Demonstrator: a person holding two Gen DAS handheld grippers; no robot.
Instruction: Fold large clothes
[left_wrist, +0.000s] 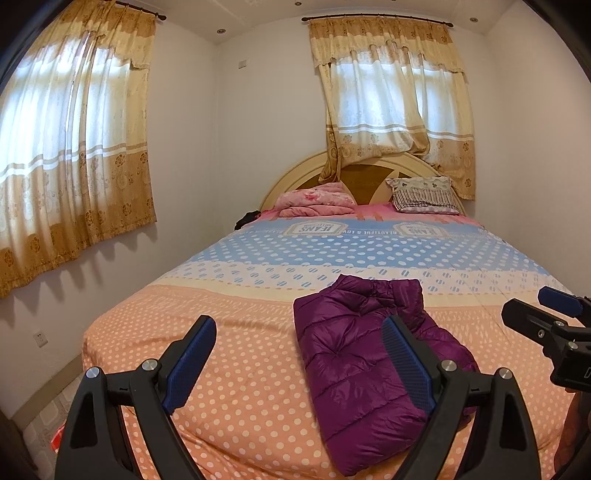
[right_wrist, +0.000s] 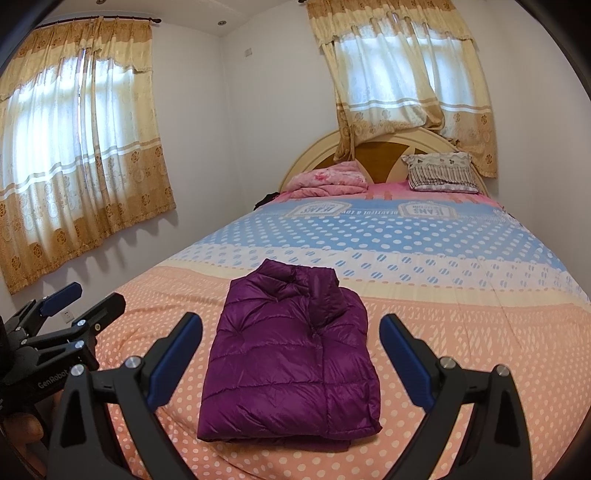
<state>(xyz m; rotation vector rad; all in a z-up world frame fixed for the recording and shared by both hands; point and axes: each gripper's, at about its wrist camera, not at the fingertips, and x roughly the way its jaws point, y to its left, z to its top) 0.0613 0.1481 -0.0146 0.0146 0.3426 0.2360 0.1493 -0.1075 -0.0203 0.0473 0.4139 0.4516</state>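
As the purple quilted down jacket (right_wrist: 291, 354) already lies folded in a compact bundle near the foot of the polka-dot bedspread (right_wrist: 443, 332), the left gripper (left_wrist: 299, 354) and right gripper (right_wrist: 291, 354), both spread wide and empty, should judgeably only press and square loose edges, not regrasp.

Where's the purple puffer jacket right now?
The folded purple puffer jacket lies on the orange polka-dot bedspread near the bed's foot, centred between the open right gripper fingers.

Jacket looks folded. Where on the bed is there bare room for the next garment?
Bare bedspread lies right of the purple jacket, and left of it toward the left gripper. The blue dotted band beyond is free too. The head end is crowded: pink blanket, pillow.
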